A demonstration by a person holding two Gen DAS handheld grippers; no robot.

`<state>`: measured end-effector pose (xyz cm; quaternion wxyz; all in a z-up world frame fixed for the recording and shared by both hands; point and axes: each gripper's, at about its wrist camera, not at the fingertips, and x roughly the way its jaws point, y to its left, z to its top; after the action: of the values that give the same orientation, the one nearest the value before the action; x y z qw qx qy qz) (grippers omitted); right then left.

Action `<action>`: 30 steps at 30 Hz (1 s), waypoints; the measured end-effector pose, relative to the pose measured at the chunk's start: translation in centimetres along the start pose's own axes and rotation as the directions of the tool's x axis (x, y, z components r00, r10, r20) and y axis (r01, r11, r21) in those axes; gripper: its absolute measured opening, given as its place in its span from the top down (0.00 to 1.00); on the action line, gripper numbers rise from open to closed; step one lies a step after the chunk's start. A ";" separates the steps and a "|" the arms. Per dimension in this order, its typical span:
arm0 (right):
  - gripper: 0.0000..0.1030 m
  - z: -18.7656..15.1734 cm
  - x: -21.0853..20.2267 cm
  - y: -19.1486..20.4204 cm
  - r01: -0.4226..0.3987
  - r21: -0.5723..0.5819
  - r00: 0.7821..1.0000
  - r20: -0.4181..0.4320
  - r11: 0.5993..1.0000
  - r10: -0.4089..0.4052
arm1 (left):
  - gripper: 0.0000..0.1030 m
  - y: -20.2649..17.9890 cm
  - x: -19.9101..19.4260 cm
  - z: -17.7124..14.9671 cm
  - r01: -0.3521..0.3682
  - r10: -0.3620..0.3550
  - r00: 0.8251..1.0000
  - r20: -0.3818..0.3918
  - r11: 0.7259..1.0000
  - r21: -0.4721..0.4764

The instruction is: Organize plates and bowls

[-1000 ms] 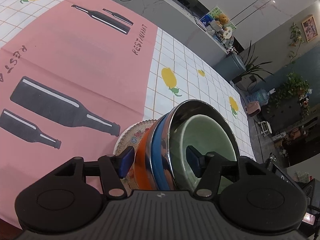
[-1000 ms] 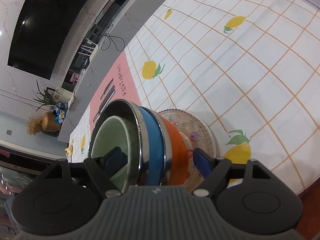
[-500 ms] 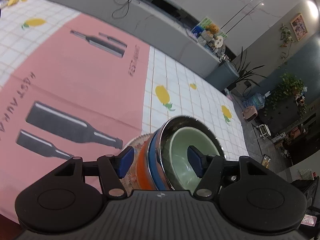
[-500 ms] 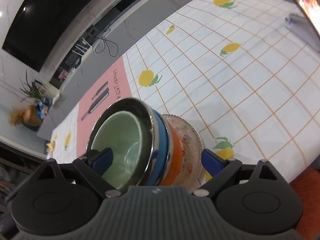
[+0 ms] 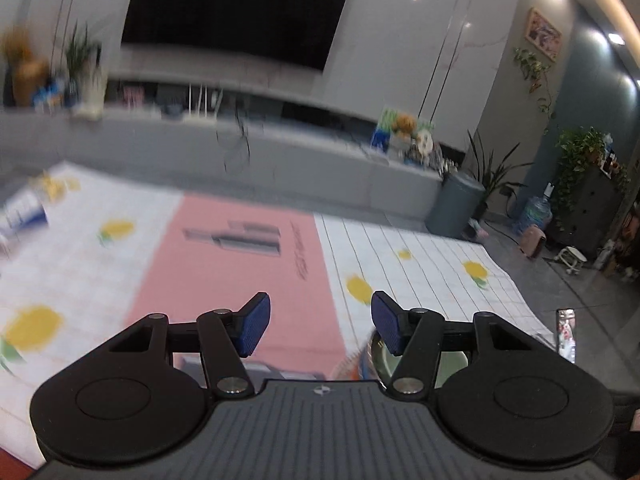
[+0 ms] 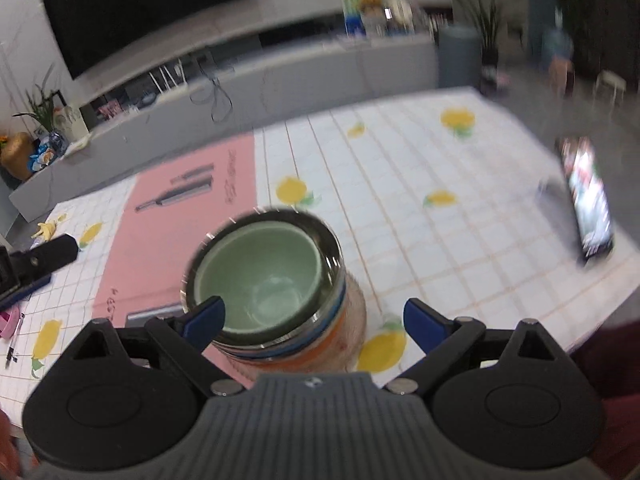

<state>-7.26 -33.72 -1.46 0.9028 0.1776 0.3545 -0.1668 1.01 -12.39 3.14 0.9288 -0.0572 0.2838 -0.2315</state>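
Observation:
A stack of nested bowls stands on the table: a pale green bowl inside a steel bowl, over a blue and an orange bowl, all on a patterned glass plate. My right gripper is open and raised, its fingers apart on either side of the stack, not touching it. My left gripper is open and empty, lifted over the table; the stack shows only as a sliver behind its right finger. The left gripper also shows in the right wrist view.
The table has a lemon-print checked cloth with a pink bottle-print mat. A phone lies near the right edge. A banana and small items lie at the left. A grey TV bench stands behind.
Both grippers have let go of the bowl stack, opened wider and pulled up and back. The stack now stands upright on the plate. Both views have swung up to the room.

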 end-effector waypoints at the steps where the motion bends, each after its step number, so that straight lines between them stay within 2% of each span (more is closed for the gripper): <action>1: 0.08 0.0 -0.8 0.3 -0.005 -0.012 1.000 0.031 1.000 0.006 | 0.35 0.0 -0.9 0.1 -0.005 0.004 1.000 0.024 1.000 0.019; 5: 0.06 -0.6 -4.1 1.5 -0.033 -0.060 0.985 0.164 0.998 0.043 | 0.35 -0.8 -3.7 0.2 -0.064 0.051 0.991 0.120 0.992 0.113; 9: 0.03 -1.6 -6.9 2.8 -0.048 -0.120 0.950 0.301 0.992 0.082 | 0.35 -1.7 -6.1 -0.5 -0.153 0.112 0.970 0.217 0.972 0.178; 11: 0.03 -2.2 -8.0 3.1 -0.095 -0.128 0.936 0.327 0.987 0.132 | 0.33 -1.9 -6.8 -0.9 -0.164 0.118 0.964 0.239 0.969 0.184; 12: 0.03 -2.5 -8.4 3.1 -0.127 -0.131 0.929 0.333 0.983 0.164 | 0.27 -1.9 -7.2 -1.3 -0.172 0.124 0.959 0.255 0.969 0.177; 14: 0.03 -3.4 -9.2 3.5 -0.165 -0.148 0.913 0.350 0.975 0.208 | 0.23 -1.9 -7.6 -2.3 -0.204 0.150 0.944 0.293 0.965 0.163; 16: 0.03 -4.7 -10.0 3.8 -0.160 -0.176 0.892 0.396 0.971 0.219 | 0.14 -1.8 -7.9 -3.2 -0.242 0.186 0.935 0.302 0.957 0.159; 17: 0.03 -5.3 -10.3 4.1 -0.141 -0.192 0.883 0.419 0.971 0.212 | 0.09 -1.7 -7.9 -3.5 -0.250 0.195 0.936 0.294 0.954 0.165; 21: 0.03 -7.8 -10.5 4.8 -0.086 -0.261 0.862 0.464 0.961 0.203 | 0.09 -1.5 -7.9 -5.0 -0.282 0.224 0.934 0.277 0.941 0.190; 25: 0.03 -9.7 -9.6 4.9 -0.073 -0.279 0.875 0.443 0.957 0.196 | 0.08 -1.1 -6.7 -6.5 -0.302 0.255 0.940 0.226 0.931 0.206; 28: 0.03 -10.2 -8.0 5.2 -0.042 -0.269 0.910 0.387 0.962 0.148 | 0.08 -0.8 -5.5 -7.5 -0.292 0.261 0.952 0.159 0.932 0.216; 30: 0.03 -10.4 -7.0 5.2 -0.048 -0.259 0.932 0.335 0.965 0.137 | 0.08 -0.8 -4.6 -8.2 -0.301 0.280 0.953 0.118 0.923 0.240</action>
<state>-15.99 -23.36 -2.64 0.9733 0.0482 0.1972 -0.1073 -7.16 -10.78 -1.20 0.9631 0.0963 0.2189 -0.1233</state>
